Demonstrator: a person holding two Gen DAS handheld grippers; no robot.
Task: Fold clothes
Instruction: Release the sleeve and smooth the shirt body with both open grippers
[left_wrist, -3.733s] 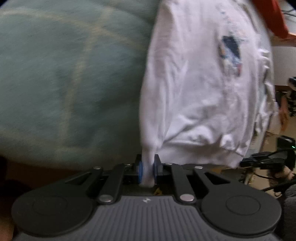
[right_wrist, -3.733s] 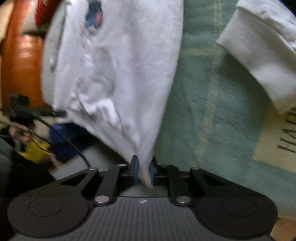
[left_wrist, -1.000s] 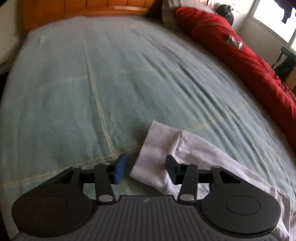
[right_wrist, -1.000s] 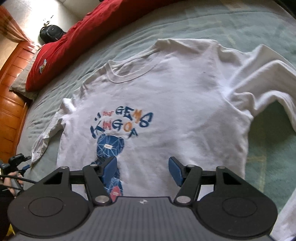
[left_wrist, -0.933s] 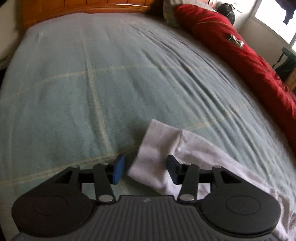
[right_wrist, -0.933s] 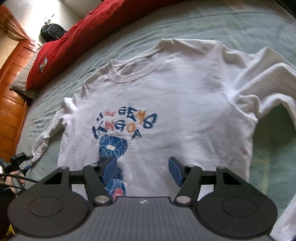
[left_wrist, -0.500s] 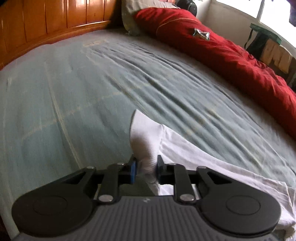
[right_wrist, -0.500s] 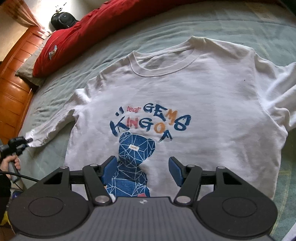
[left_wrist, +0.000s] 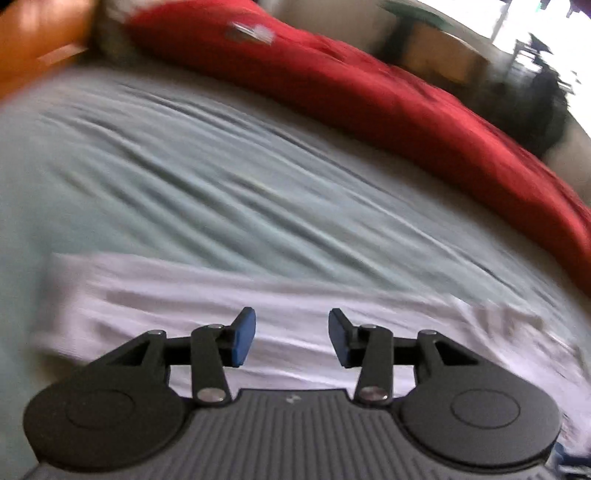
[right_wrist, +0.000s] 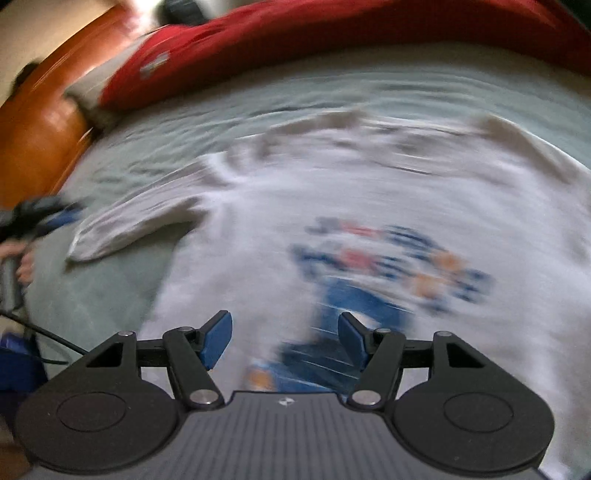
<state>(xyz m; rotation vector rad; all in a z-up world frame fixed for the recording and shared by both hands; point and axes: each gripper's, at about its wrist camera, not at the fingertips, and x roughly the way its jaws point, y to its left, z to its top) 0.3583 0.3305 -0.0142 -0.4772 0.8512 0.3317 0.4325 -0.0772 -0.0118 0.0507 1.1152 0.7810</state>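
Sweatshirt (right_wrist: 369, 192) white, soft, flat on wrinkled green bedspread (left_wrist: 184, 177).

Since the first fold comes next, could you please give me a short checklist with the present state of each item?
1. Left gripper open, nothing between its pads: ok.
2. Right gripper open and empty: ok.
3. Sweatshirt lying print side up on the bed: ok.
4. Left sleeve stretched out away from the body: ok.
5. Other sleeve laid out flat: cannot tell, it is out of both views.
6. Fabric smooth, no creases: cannot tell, both views are motion-blurred.
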